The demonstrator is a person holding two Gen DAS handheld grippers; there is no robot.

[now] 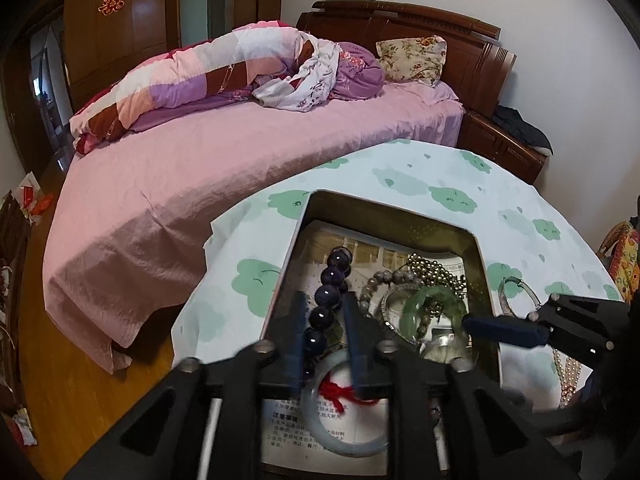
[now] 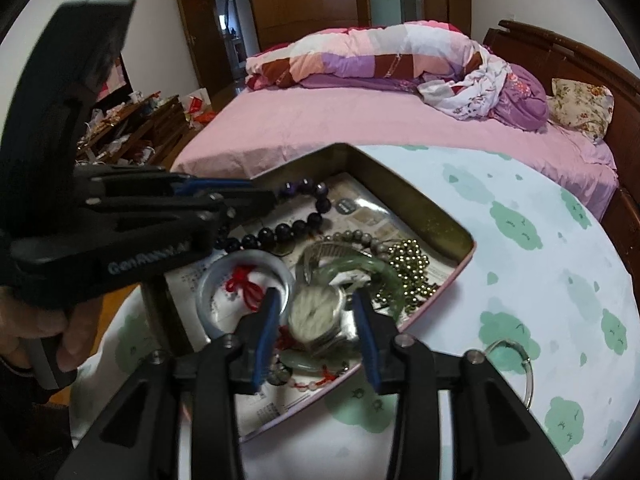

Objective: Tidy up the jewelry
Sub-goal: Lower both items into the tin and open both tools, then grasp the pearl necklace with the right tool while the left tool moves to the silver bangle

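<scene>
An open metal tin [image 1: 390, 210] [image 2: 424, 204] sits on the cloud-print table and holds jewelry. My left gripper [image 1: 324, 312] hangs over the tin with its jaws apart, either side of a dark purple bead bracelet [image 1: 326, 294] [image 2: 296, 226] without gripping it. A pale jade bangle with red thread [image 1: 344, 446] [image 2: 242, 258] lies below it. My right gripper [image 2: 316, 308] is open above a silver wristwatch [image 2: 316, 320]. A green jade bangle [image 1: 414, 308] [image 2: 352, 266], a grey bead bracelet [image 1: 384, 278] and gold beads [image 1: 436, 270] [image 2: 412, 264] also lie in the tin.
A clear bangle [image 1: 528, 292] [image 2: 528, 368] and a pearl necklace [image 1: 568, 376] lie on the tablecloth [image 1: 440, 176] [image 2: 540, 280] to the right of the tin. A pink bed [image 1: 200, 168] stands close behind the table. A cluttered wooden cabinet [image 2: 132, 128] stands at the left.
</scene>
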